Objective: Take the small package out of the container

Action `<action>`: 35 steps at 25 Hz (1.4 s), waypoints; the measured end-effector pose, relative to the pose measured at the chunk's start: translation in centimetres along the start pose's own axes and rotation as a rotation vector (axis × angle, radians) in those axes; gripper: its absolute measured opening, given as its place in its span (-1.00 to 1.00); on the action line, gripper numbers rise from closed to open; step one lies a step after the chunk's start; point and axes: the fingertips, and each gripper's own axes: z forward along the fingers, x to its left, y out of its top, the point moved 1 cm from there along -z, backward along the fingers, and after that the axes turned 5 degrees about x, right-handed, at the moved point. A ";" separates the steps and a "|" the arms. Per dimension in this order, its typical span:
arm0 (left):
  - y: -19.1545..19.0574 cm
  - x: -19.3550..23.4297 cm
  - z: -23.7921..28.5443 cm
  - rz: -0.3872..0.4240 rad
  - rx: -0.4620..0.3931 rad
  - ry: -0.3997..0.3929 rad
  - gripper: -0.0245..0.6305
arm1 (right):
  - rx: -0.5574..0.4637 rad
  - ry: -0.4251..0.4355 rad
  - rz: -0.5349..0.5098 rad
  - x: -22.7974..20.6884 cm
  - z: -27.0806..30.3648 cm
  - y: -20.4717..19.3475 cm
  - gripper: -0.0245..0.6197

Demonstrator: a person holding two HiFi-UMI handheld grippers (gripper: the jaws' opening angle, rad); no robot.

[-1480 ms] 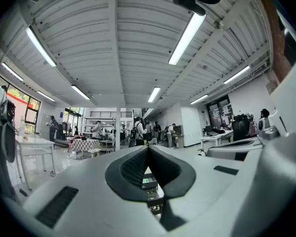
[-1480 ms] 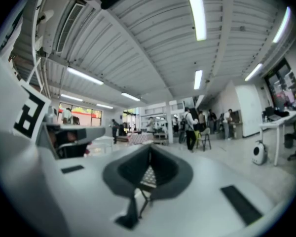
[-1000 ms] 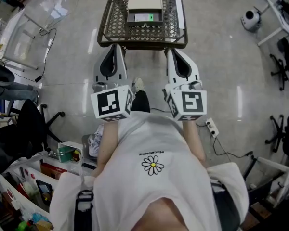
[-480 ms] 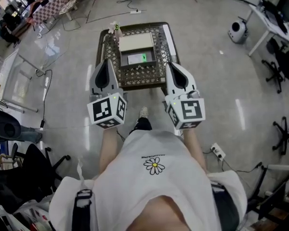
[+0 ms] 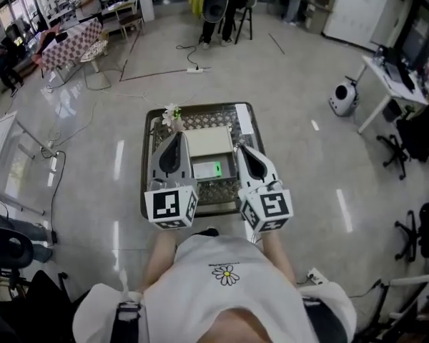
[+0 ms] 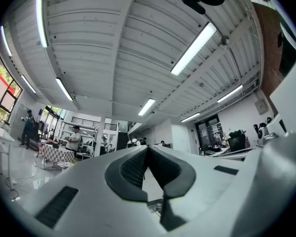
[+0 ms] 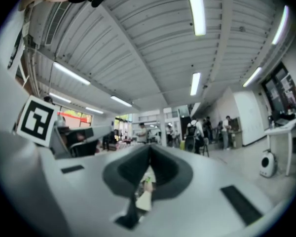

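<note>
A low table with a lattice top (image 5: pixel 200 191) stands in front of me in the head view. On it lies a flat cream container (image 5: pixel 209 141). A small white package with a green mark (image 5: pixel 207 169) sits just in front of it; whether it is inside I cannot tell. My left gripper (image 5: pixel 174 137) hovers over the table's left side and my right gripper (image 5: pixel 241 149) over its right side, flanking the package. Both point forward and level. The left gripper's tips (image 6: pixel 148 147) meet with nothing between them, and so do the right gripper's (image 7: pixel 149 148).
A small flower (image 5: pixel 173 114) and a white card (image 5: pixel 243 118) sit at the table's far edge. A white round device (image 5: pixel 341 95) and desks stand at the right. A checkered table (image 5: pixel 71 38) is far left, with people and chairs beyond. Cables run across the floor.
The view has lifted, so the table has slid from the frame's top toward its middle. Both grippers now reach over the table beside the package. Their jaws have stayed shut.
</note>
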 end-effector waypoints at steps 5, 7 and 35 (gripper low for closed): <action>-1.1 3.7 5.9 0.003 -0.001 -0.016 -0.85 | 0.017 -0.010 -0.019 -0.4 7.1 0.8 -0.83; -1.2 4.7 7.9 0.007 -0.003 -0.024 -0.85 | 0.028 -0.013 -0.025 -0.8 9.1 0.9 -0.83; -7.2 3.6 13.8 -0.060 0.176 0.021 -0.85 | 0.039 0.092 0.048 -4.3 15.0 -0.1 -0.83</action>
